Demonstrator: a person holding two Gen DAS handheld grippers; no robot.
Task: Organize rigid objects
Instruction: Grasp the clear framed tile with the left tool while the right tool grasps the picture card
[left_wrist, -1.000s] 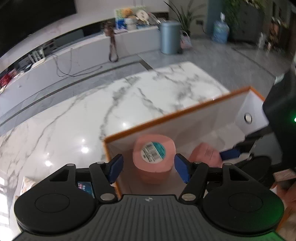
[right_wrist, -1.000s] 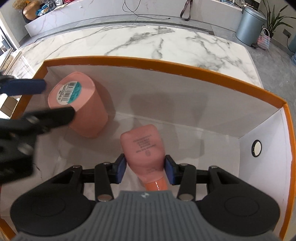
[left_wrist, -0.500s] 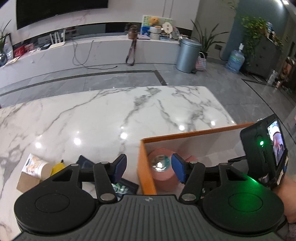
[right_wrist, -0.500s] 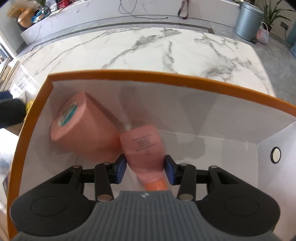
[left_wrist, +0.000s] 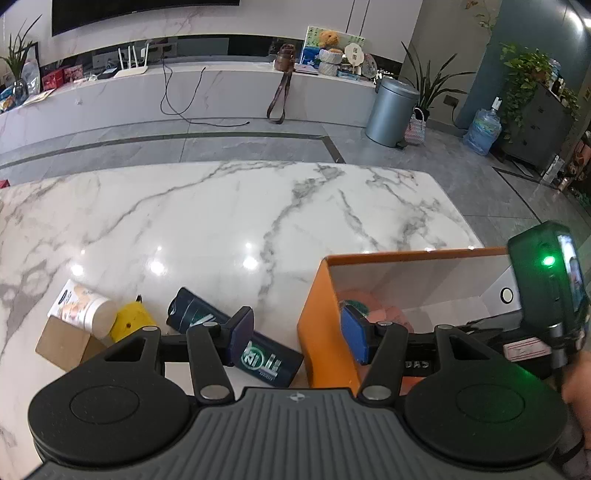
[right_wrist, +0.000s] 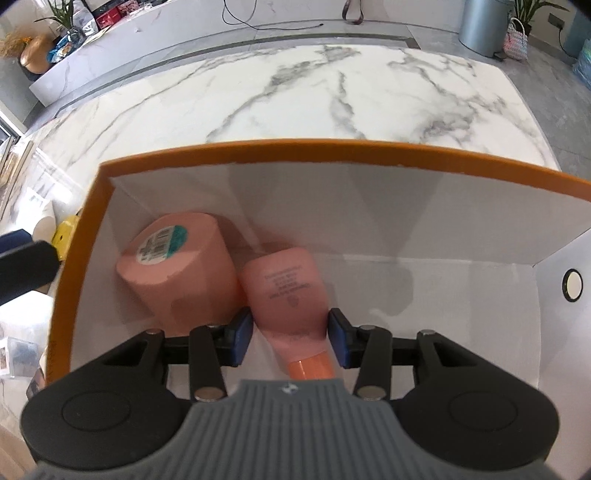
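The right tool (right_wrist: 290, 334) is seen low inside the orange-rimmed cardboard box with white inner walls (right_wrist: 258, 147), its blue pads set on either side of a pink squeeze bottle with an orange cap (right_wrist: 286, 291). The right pad appears to touch the bottle, while a thin gap seems to remain at the left pad, so a firm clamp cannot be told. The bottle is placed against a pink cylindrical container with a barcode sticker (right_wrist: 177, 275), which is tilted in the box's left corner.

The left tool (left_wrist: 297, 338) is held outside and above the box's left wall, its jaws apart and just narrowed, with nothing clamped between them. Beneath it, on the white marble surface (left_wrist: 221, 221), a dark blue-green bottle (left_wrist: 236, 341) is lying on its side. A yellow object (left_wrist: 131, 321), a white printed cylinder (left_wrist: 81, 308) and a brown cardboard piece (left_wrist: 62, 343) are left beside it.

By this judgement two items are boxed and at least three or four are still to be gathered, the dark bottle probably next.
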